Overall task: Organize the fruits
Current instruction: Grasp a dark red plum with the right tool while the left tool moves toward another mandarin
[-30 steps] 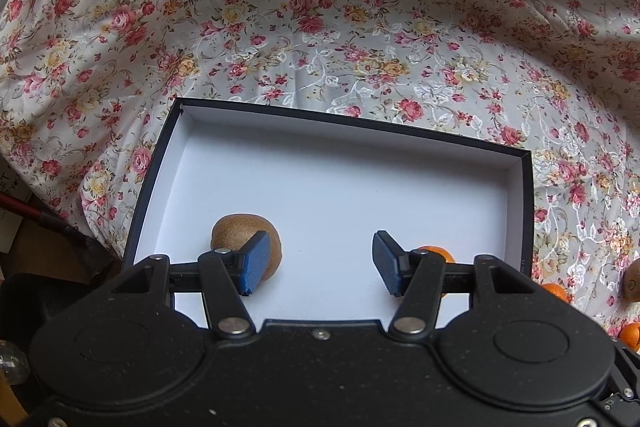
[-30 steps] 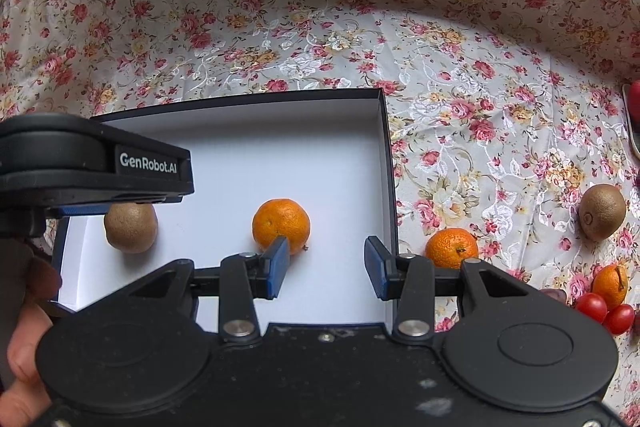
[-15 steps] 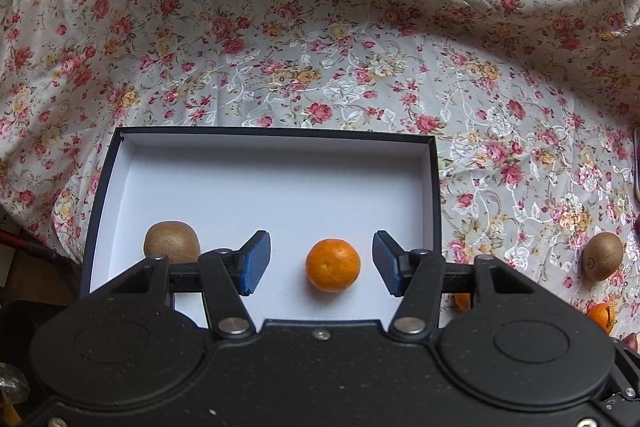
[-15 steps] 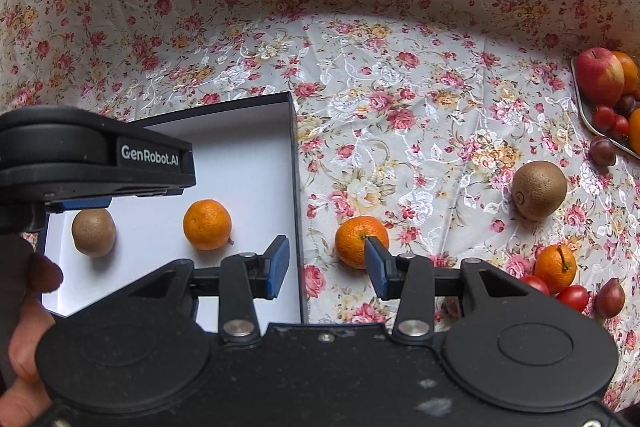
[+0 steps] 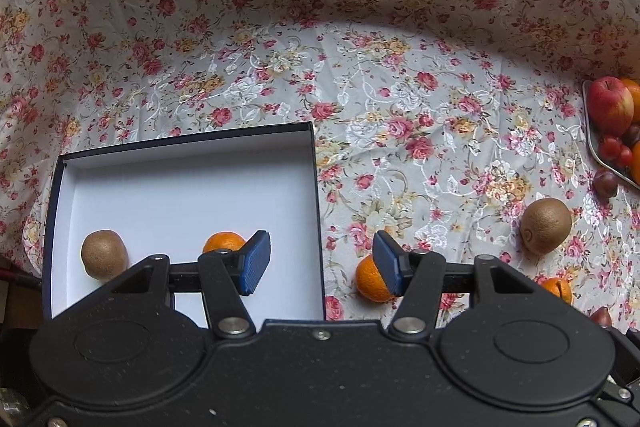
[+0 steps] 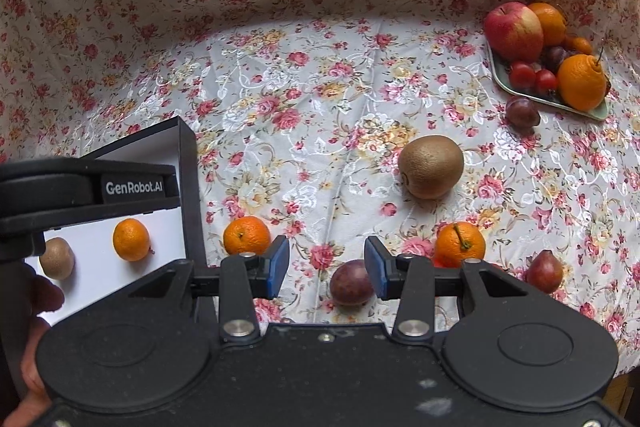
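Left wrist view: the left gripper (image 5: 320,263) hangs with its blue pads parted and nothing between them, above the right wall of the shallow dark-rimmed box with a white floor (image 5: 314,187), which sits toward the near left edge of the flower-printed tabletop (image 5: 400,87). Inside the box, along its near side, lie a fuzzy brown kiwi (image 5: 104,254) and a small round orange mandarin (image 5: 224,242), apart from each other. Just outside the right wall lies a second mandarin (image 5: 370,281), partly behind the right pad; it looks the nearest fruit to collect. To take it well, I would centre the gap over it, come straight down and close gently, since the round skin may roll away on the smooth cloth

Right wrist view: the right gripper (image 6: 326,267) is likewise half open and empty. Below its gap rests a dark purple round fruit (image 6: 352,287), with a stalked mandarin (image 6: 460,245) just beside it to the right and a large brown kiwi (image 6: 431,167) farther back near the middle. A pale green tray (image 6: 560,103) at the far right corner carries a red apple (image 6: 514,31), oranges and small red tomatoes. Fruits remain scattered, so sorting seems at an early stage
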Demonstrator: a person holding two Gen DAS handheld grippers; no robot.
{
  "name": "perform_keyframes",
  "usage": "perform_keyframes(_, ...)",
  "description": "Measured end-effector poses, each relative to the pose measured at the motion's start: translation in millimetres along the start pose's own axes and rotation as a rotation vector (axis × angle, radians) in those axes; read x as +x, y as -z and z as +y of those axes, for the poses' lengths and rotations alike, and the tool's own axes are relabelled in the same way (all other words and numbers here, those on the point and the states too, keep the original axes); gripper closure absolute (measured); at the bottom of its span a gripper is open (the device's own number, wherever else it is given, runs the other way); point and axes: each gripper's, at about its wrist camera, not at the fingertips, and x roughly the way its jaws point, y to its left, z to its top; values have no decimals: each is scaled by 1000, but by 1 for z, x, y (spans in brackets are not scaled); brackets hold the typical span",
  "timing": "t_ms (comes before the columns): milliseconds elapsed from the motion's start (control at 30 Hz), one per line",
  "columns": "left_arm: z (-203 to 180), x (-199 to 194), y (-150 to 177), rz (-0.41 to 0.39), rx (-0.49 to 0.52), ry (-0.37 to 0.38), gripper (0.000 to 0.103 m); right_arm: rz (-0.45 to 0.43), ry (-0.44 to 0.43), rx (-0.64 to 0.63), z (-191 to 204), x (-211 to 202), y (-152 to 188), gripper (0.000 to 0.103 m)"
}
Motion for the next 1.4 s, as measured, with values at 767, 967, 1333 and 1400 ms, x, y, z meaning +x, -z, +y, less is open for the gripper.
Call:
perform_keyframes(767, -130, 6, 21, 29, 221, 33, 41, 78, 170, 369, -177, -2, 5, 58)
perform_keyframes(967, -139, 10, 24, 39, 237, 27, 41, 83, 257, 450, -198, -3, 5, 58)
perform_keyframes(1333, -133, 12, 19, 49, 215, 37, 41, 181, 227, 483, -207, 13, 8, 59)
perform_keyframes(1400, -132, 13, 19, 50, 213, 40, 41, 186, 212, 464, -204, 16, 8, 59)
